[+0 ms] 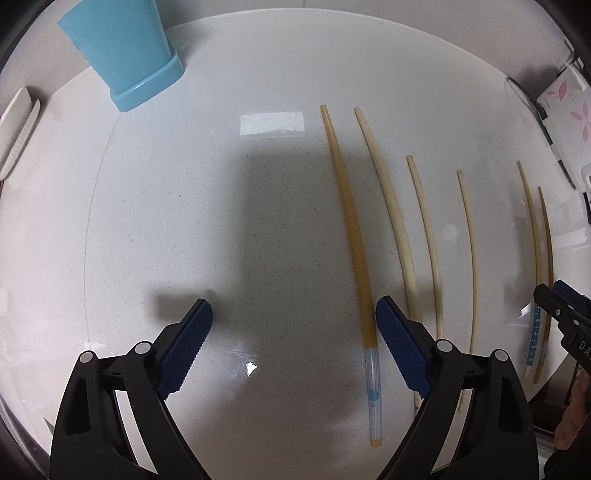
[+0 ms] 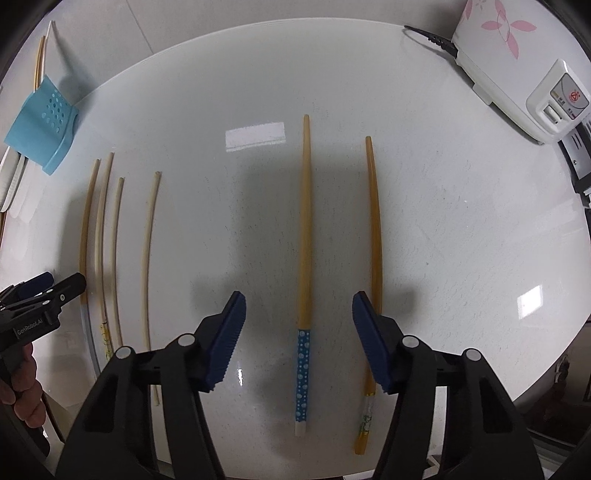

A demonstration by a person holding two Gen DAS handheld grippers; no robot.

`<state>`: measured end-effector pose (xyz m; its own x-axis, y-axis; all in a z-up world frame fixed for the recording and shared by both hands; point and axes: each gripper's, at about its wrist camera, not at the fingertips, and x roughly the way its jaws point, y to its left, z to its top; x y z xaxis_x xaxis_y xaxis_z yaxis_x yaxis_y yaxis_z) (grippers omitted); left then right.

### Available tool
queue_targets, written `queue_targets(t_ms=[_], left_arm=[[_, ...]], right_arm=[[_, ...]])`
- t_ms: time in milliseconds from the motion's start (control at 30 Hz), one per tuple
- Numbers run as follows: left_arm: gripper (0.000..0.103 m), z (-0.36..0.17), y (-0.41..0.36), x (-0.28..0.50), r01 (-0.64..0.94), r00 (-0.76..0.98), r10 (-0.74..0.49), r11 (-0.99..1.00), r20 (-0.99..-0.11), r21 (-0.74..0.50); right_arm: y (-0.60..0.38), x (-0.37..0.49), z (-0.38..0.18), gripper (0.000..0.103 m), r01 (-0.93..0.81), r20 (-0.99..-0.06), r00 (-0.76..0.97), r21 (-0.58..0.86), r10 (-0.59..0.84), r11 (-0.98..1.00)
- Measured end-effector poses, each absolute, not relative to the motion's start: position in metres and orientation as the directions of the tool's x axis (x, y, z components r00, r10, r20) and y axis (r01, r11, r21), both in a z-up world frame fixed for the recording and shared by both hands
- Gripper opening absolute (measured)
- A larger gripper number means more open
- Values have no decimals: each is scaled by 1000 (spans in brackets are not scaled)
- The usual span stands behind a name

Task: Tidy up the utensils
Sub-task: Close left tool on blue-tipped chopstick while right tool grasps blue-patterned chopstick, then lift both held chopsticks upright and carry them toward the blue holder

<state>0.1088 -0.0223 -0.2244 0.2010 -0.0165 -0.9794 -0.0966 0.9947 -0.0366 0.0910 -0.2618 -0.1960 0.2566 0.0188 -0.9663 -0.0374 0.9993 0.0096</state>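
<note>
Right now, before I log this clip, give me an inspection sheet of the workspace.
Surface: white round table, glossy, faintly speckled.
Job's things: six chopsticks lying roughly parallel; blue-dotted chopstick lies between the right gripper's open jaws; clear-ended chopstick lies just inside the left gripper's open jaws; blue holder holds more sticks.
Clutter: white item at the table's edge.
Grippers: left gripper and right gripper are both open, neither pressing a chopstick.
Cables: black cord into the white appliance.
Surroundings: nothing seen.

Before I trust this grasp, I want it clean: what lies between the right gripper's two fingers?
In the right wrist view, the right gripper straddles one chopstick with a blue dotted handle; its pads don't touch it. Otherwise bare white countertop.
</note>
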Motion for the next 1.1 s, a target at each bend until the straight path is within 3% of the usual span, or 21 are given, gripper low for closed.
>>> queue_targets(t_ms=[167,267,467,533,567,1100], left_arm=[[72,-224,-30,115,-99,176,14,995,-984,-3],[55,-221,-30,116,-101,164,15,995,-986,-1],[8,-217,-36,122,-83,138,14,997,-990,2],[7,-217,-37,125,-81,129,-1,997,-992,-12],[7,-215,-30,121,-81,127,-8,997,-992,-18],[7,-191,-4,104,-74,159,-70,994,-985,-83]], right_arm=[[-260,95,-200,42,-38,-978,210,0,8,999],[-258,97,-203,36,-38,-984,180,-5,2,999],[-251,102,-207,30,-35,-989,150,-18,-12,999],[-248,103,-206,19,-38,-990,144,-20,-14,999],[-246,104,-206,6,-49,-990,138,-30,-23,998],[-235,106,-197,6,-32,-989,147,-29,-24,999]])
